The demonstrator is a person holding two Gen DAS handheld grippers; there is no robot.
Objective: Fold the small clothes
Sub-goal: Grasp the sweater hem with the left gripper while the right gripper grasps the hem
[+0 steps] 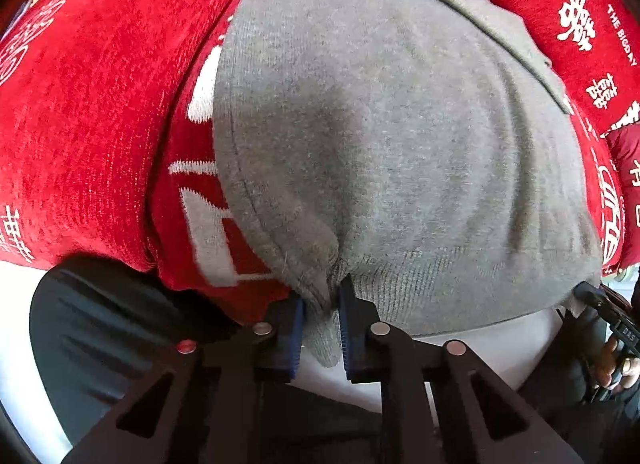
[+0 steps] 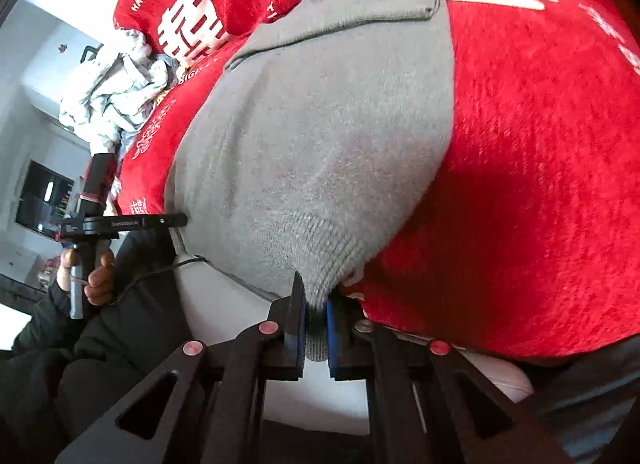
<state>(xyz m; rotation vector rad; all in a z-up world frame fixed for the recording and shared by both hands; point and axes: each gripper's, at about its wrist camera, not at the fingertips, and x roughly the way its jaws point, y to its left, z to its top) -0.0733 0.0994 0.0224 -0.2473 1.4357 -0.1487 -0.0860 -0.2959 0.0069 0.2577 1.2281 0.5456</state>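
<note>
A grey knit garment [image 1: 380, 136] lies spread on a red blanket [image 1: 88, 124] with white characters. My left gripper [image 1: 322, 304] is shut on a bunched corner of the grey garment's near ribbed hem. My right gripper [image 2: 314, 304] is shut on the other near corner of the same grey garment [image 2: 320, 136], at its ribbed hem. The garment's far end shows a folded-over part in the right wrist view. The left gripper's body [image 2: 120, 222] and the hand holding it show at the left of the right wrist view.
The red blanket [image 2: 540, 184] covers a white surface [image 2: 224, 296] whose near edge shows below the garment. A pile of light crumpled clothes [image 2: 108, 100] lies at the blanket's far left. A dark sleeve [image 1: 104, 336] sits at the lower left.
</note>
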